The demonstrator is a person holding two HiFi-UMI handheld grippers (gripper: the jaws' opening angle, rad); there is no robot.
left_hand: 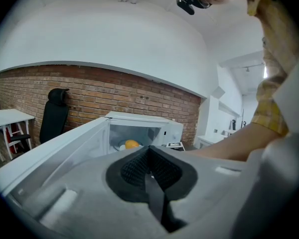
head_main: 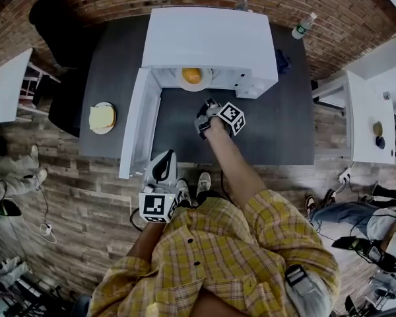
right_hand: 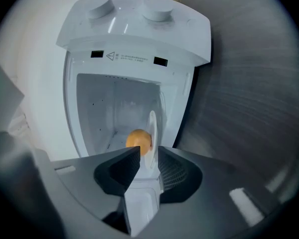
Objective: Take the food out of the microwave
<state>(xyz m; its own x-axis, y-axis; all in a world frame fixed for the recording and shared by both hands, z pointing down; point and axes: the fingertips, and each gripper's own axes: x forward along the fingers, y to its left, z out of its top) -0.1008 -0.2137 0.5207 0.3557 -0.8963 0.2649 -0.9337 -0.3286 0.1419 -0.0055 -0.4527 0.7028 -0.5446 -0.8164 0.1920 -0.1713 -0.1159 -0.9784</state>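
The white microwave [head_main: 211,41] stands on the dark table [head_main: 277,124] with its door [head_main: 137,121] swung open to the left. Inside it an orange food item [head_main: 192,76] sits on a white plate [head_main: 202,84]. My right gripper [head_main: 208,114] is open just in front of the opening, rolled onto its side. In the right gripper view the orange food [right_hand: 139,141] and the plate rim [right_hand: 152,133] lie ahead of the right gripper [right_hand: 148,156], in line with its gap and apart from its pads. My left gripper [head_main: 162,170] is shut on nothing near the door's front edge; the left gripper [left_hand: 149,166] faces the microwave [left_hand: 139,121].
A small plate with yellow food [head_main: 102,118] sits on the table left of the open door. Two bottles [head_main: 303,25] [head_main: 243,0] stand behind the microwave. A black chair [head_main: 59,32] and white desks [head_main: 363,114] [head_main: 6,84] flank the table.
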